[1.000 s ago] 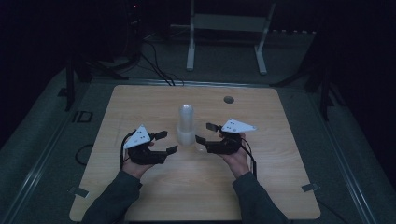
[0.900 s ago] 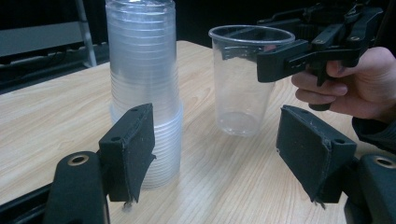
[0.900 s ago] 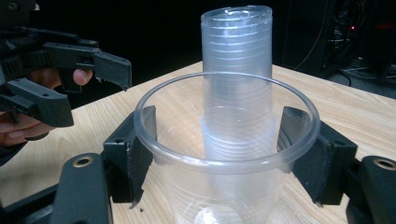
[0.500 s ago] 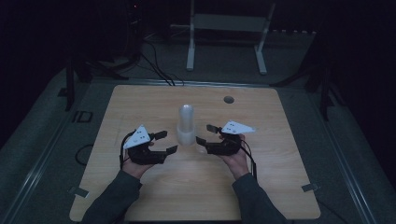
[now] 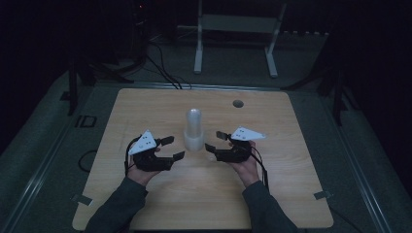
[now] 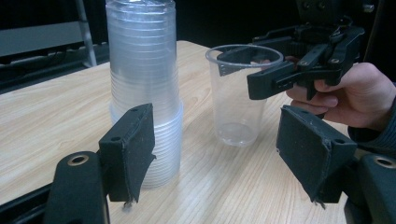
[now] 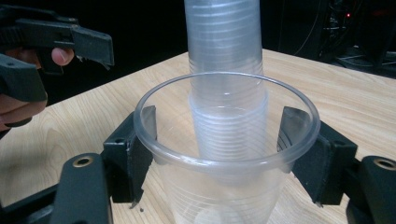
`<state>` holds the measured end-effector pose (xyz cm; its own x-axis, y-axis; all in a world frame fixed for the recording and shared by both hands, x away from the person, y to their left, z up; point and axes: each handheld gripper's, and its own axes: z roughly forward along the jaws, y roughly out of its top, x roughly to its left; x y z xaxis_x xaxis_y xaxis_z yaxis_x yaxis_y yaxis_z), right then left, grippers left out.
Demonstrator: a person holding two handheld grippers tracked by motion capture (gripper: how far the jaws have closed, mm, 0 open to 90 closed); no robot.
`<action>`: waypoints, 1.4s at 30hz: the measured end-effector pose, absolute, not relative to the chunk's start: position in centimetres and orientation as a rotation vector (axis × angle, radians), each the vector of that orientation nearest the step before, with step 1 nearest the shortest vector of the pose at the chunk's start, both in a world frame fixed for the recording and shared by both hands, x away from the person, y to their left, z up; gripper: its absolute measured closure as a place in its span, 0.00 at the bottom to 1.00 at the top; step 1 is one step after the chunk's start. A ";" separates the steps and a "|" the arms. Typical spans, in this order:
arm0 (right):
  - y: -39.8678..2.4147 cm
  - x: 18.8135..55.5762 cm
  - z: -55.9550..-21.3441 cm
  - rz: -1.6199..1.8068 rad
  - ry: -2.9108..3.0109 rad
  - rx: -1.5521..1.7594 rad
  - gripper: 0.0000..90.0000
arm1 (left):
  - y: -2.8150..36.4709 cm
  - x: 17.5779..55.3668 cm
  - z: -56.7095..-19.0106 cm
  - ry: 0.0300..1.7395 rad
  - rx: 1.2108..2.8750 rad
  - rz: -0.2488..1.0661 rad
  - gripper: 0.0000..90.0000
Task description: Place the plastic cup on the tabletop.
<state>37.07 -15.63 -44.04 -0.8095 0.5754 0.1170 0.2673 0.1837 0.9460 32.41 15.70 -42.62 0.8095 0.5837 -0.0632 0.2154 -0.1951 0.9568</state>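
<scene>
High view: the worktop (image 5: pixel 145 107) carries a stack of clear plastic cups (image 5: pixel 193 128), inverted and upright near its middle; the left hand-held gripper (image 5: pixel 170 148) sits just beside the stack on one side, the right hand-held gripper (image 5: pixel 215 141) on the other, with a single clear cup too faint here to make out. Left gripper view: the left hand-held gripper's jaws stand apart with nothing between them, the stack (image 6: pixel 142 88) just ahead of one pad; the single cup (image 6: pixel 240 93) stands upright on the worktop close beside the stack, the right hand-held gripper (image 6: pixel 254 74) closed about its rim. Right gripper view: the jaws are clamped on the single cup (image 7: pixel 224 158) just below the rim, both pads (image 7: pixel 140 149) against its wall. Risk assessment: the thin wall could buckle or slip under a firmer squeeze, and a sideways move of either hand could tip the tall stack (image 7: pixel 224 70), which stands close.
</scene>
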 end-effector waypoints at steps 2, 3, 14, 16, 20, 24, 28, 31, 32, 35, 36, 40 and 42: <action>-15.7 37.1 -44.2 1.662 2.199 0.806 0.32 | 15.7 32.4 -42.6 0.619 1.769 0.374 0.31; -15.7 37.1 -44.2 1.661 2.200 0.811 0.32 | 15.7 32.4 -42.6 0.620 1.769 0.375 0.31; -15.9 37.2 -44.9 1.647 2.211 0.824 0.32 | 15.7 32.4 -42.7 0.621 1.771 0.372 0.31; -15.9 37.1 -45.1 1.646 2.213 0.828 0.32 | 15.7 32.4 -42.7 0.621 1.770 0.372 0.31; -15.9 37.2 -45.2 1.639 2.216 0.826 0.32 | 15.7 32.4 -42.6 0.619 1.771 0.373 0.31; -15.9 37.2 -45.3 1.631 2.217 0.831 0.32 | 15.7 32.4 -42.6 0.619 1.769 0.373 0.31; -16.0 37.3 -45.6 1.624 2.221 0.837 0.32 | 15.7 32.4 -42.6 0.619 1.771 0.374 0.31; -16.0 37.4 -45.8 1.622 2.222 0.840 0.32 | 15.7 32.4 -42.6 0.618 1.771 0.373 0.31; -16.1 37.4 -45.8 1.621 2.223 0.840 0.32 | 15.7 32.4 -42.6 0.618 1.771 0.373 0.31; -16.1 37.4 -46.0 1.620 2.222 0.844 0.32 | 15.7 32.4 -42.6 0.618 1.771 0.374 0.31; -16.1 37.4 -46.0 1.617 2.223 0.845 0.32 | 15.7 32.4 -42.6 0.618 1.771 0.374 0.31; -16.2 37.4 -46.2 1.608 2.227 0.848 0.31 | 15.7 32.4 -42.6 0.619 1.769 0.375 0.31; -16.3 37.5 -46.2 1.603 2.228 0.850 0.31 | 15.7 32.4 -42.6 0.619 1.770 0.374 0.31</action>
